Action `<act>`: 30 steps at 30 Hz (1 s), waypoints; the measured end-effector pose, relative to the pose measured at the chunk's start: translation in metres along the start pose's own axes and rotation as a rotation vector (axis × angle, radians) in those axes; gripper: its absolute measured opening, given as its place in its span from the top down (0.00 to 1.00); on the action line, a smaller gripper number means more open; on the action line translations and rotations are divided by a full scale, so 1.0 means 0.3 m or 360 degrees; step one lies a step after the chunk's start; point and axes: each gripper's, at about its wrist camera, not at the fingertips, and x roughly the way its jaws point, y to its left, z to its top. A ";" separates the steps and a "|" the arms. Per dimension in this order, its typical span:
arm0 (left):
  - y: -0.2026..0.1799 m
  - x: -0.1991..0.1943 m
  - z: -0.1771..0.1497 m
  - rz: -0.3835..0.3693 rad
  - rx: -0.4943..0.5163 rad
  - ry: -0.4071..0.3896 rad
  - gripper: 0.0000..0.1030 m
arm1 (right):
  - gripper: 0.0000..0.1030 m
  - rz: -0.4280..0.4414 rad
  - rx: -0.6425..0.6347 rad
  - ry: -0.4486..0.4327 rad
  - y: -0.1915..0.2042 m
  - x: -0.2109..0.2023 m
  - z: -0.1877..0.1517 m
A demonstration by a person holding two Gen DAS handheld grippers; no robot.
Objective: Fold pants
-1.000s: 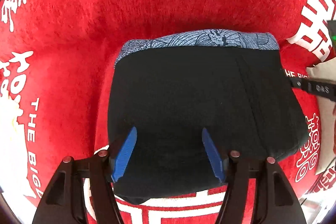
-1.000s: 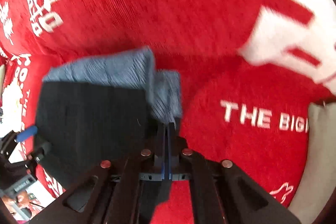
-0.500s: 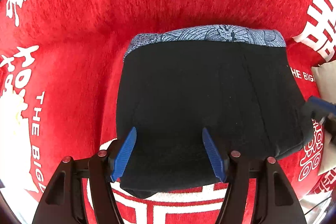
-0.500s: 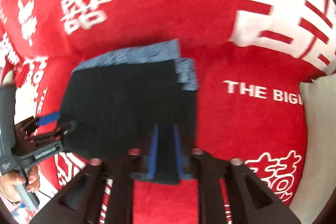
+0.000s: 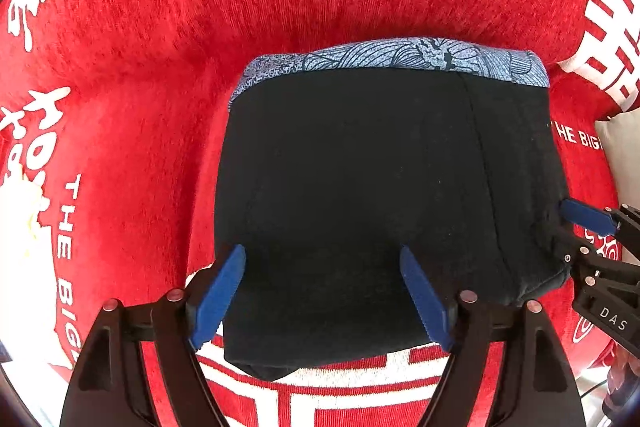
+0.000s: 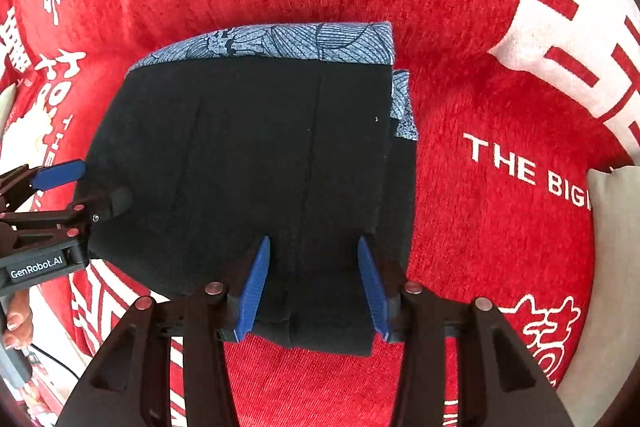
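pants (image 5: 372, 195) lying folded into one compact black square on the red blanket (image 5: 132, 75), a blue patterned layer (image 5: 392, 59) peeking out along the far edge and, in the right view, at the right side too. left gripper (image 5: 322, 293) fingers spread wide, blue pads hovering over the near edge, pinching nothing. right gripper (image 6: 312, 285) fingers also spread, straddling the near right corner, gripping nothing; cannot tell whether the pads are touching cloth. judging the folding step as essentially finished, with both tools sitting at release. next move probably calling for a lift clear without snagging the top layer, or a light press to flatten the bundle. count: one pair of pants, two grippers, four blue pads, one blanket, one pale cushion (image 6: 616, 267) at the right.
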 end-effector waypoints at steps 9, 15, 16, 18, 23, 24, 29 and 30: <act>-0.009 0.002 -0.005 0.0009 0.0018 -0.0006 0.22 | 0.47 -0.0057 -0.0018 -0.0047 0.035 0.013 -0.033; 0.026 -0.028 -0.012 0.0025 -0.0049 -0.0006 0.22 | 0.47 -0.0056 0.0001 -0.0048 0.029 -0.001 -0.064; 0.038 -0.032 -0.013 0.0025 -0.0064 -0.0005 0.22 | 0.47 -0.0051 0.0004 -0.0049 0.023 0.005 -0.050; 0.059 -0.034 -0.015 0.0031 -0.0075 0.0007 0.22 | 0.46 -0.0051 0.0004 -0.0053 0.023 0.004 -0.055; 0.099 -0.027 -0.028 0.0051 -0.0071 0.0018 0.22 | 0.46 -0.0049 0.0008 -0.0060 0.003 -0.004 -0.044; 0.096 -0.022 -0.028 0.0049 -0.0073 0.0018 0.22 | 0.46 -0.0048 0.0009 -0.0061 0.002 -0.005 -0.045; 0.096 -0.006 -0.022 0.0050 -0.0094 0.0016 0.22 | 0.45 -0.0054 0.0017 -0.0063 0.000 -0.008 -0.044; 0.094 -0.003 -0.022 0.0047 -0.0096 0.0015 0.22 | 0.45 -0.0055 0.0023 -0.0065 0.000 -0.008 -0.046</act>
